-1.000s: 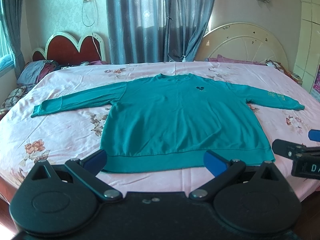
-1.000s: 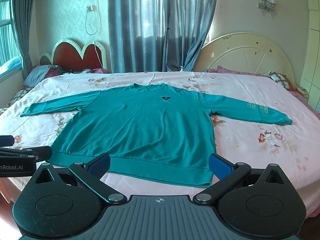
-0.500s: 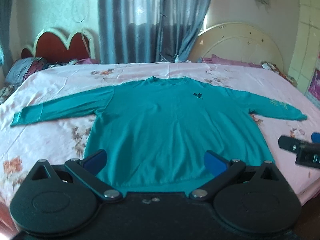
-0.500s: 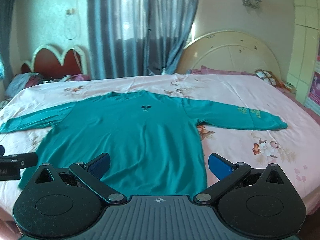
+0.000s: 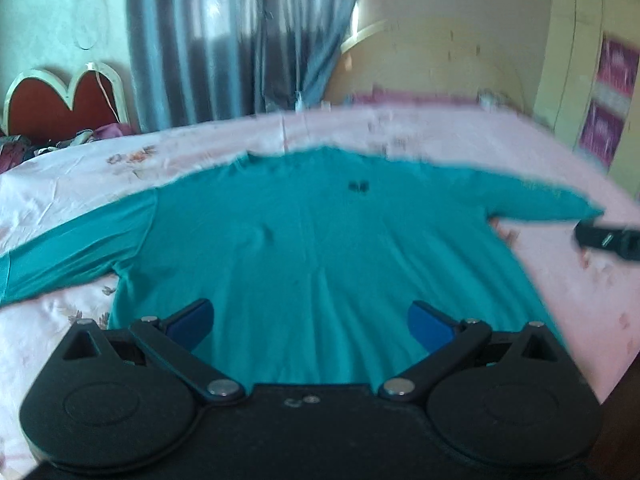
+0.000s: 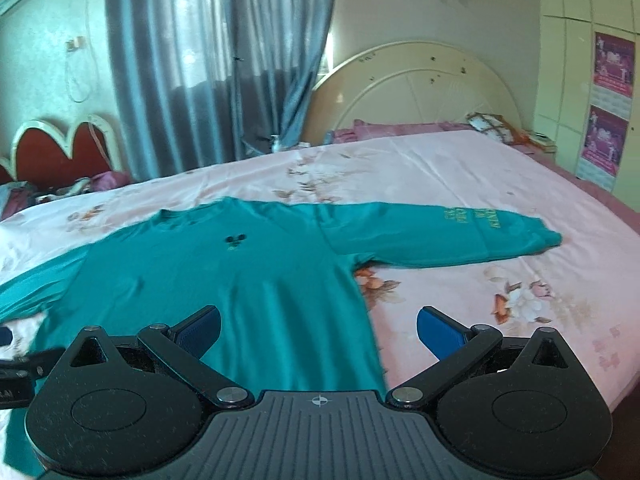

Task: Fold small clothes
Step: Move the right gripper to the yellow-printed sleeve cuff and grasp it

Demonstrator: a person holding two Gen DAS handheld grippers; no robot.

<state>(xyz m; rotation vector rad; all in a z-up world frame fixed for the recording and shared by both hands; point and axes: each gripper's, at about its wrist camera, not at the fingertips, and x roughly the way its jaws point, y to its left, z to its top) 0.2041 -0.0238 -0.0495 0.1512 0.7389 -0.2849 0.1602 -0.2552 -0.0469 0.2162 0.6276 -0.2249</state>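
Note:
A teal long-sleeved sweatshirt (image 5: 312,240) lies flat, front up, on the bed, both sleeves spread sideways. My left gripper (image 5: 310,324) hangs open over the lower body of the sweatshirt, nothing between its blue pads. My right gripper (image 6: 318,330) is open too, above the sweatshirt's (image 6: 224,280) right side edge; its left pad is over the cloth and its right pad over the sheet. The right sleeve (image 6: 440,236) with yellow print stretches away to the right. The hem is hidden under both grippers. In the left wrist view the right gripper (image 5: 608,238) shows at the far right edge.
The bed carries a pink floral sheet (image 6: 480,184). A cream round headboard (image 6: 408,88) and grey curtains (image 6: 216,60) stand behind it, a red headboard (image 6: 52,148) at the left. Pillows and clutter (image 6: 492,124) lie at the far edge. The bed's right edge (image 6: 624,216) drops off near a wall.
Both grippers have moved forward over the bed and the sweatshirt, swinging to the right. The hem has passed out of sight beneath them. Both stay open; the garment has not moved.

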